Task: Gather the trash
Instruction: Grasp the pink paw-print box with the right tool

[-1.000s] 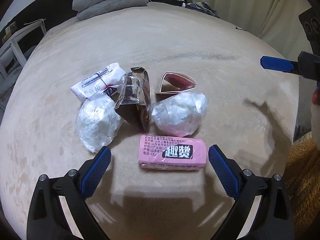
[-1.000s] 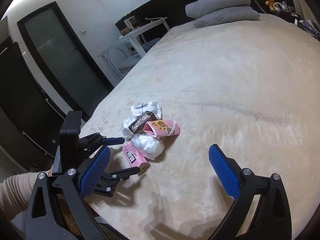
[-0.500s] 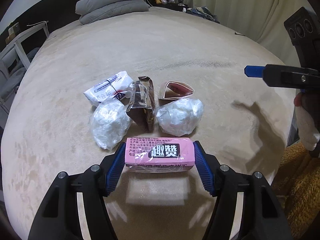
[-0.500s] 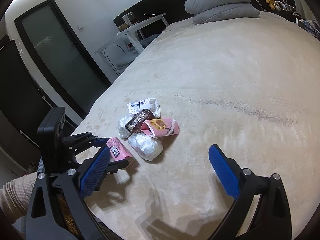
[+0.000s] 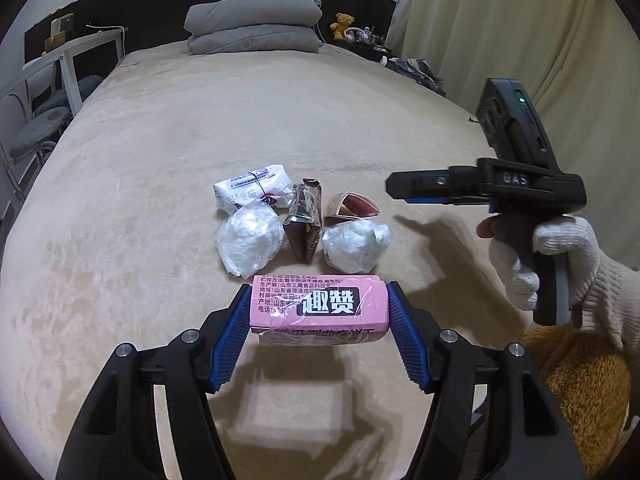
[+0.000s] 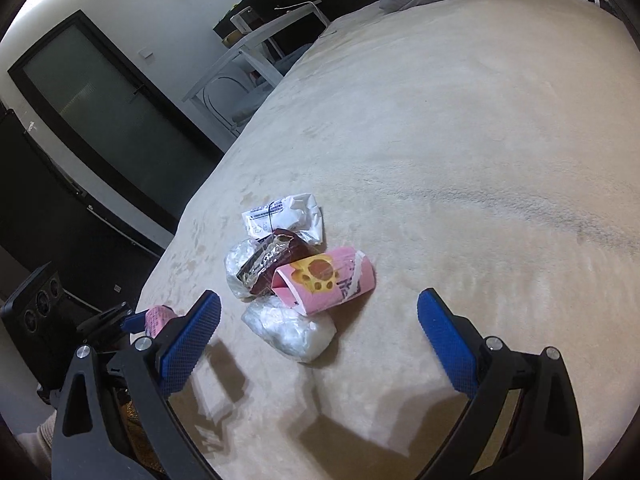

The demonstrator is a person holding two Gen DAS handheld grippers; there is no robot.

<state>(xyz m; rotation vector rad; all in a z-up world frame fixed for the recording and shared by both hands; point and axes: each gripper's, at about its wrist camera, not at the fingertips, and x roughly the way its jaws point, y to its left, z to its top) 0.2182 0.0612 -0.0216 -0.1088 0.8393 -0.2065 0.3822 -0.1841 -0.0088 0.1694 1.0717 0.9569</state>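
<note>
Item: pink snack packet [image 5: 320, 307], newly clamped in the left claw [image 5: 318, 336] and lifted clear of the bed [image 5: 280, 120] (first piece collected); right claw [image 6: 318, 334] open, empty.

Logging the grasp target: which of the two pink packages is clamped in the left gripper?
The flat pink wrapper with bold black-and-white characters, pinched between the left gripper fingers. The other pink carton, with a yellow paw print, lies in the pile.
</note>
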